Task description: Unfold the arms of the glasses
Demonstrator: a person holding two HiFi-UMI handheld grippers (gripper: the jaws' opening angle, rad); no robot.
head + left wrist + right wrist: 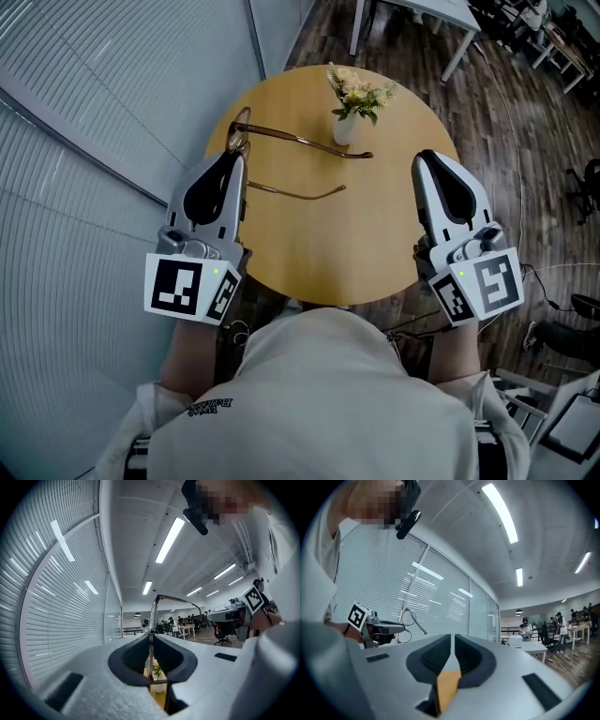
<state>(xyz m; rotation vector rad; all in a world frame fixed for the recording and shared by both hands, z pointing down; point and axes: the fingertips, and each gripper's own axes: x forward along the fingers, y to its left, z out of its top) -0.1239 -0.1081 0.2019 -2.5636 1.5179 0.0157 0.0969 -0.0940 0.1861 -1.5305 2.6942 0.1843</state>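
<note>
Thin brown wire glasses (pixel 281 141) hang over the round wooden table (pixel 375 234), both arms stretched out to the right. My left gripper (pixel 234 157) is shut on the front of the frame at the table's left edge. In the left gripper view the glasses' wire (pixel 153 613) rises from between the closed jaws of the left gripper (pixel 151 638) and one arm curves off to the right. My right gripper (pixel 427 159) hovers over the table's right side, shut and empty, well apart from the glasses. The right gripper view shows the right gripper (pixel 453 638) with its jaws together, and the glasses (pixel 410 619) far left.
A small white vase of flowers (pixel 349 105) stands at the back of the table, just behind the glasses' far arm. A wall of blinds (pixel 103 122) runs along the left. White desks (pixel 422 14) and a dark chair (pixel 586 192) stand on the wooden floor to the right.
</note>
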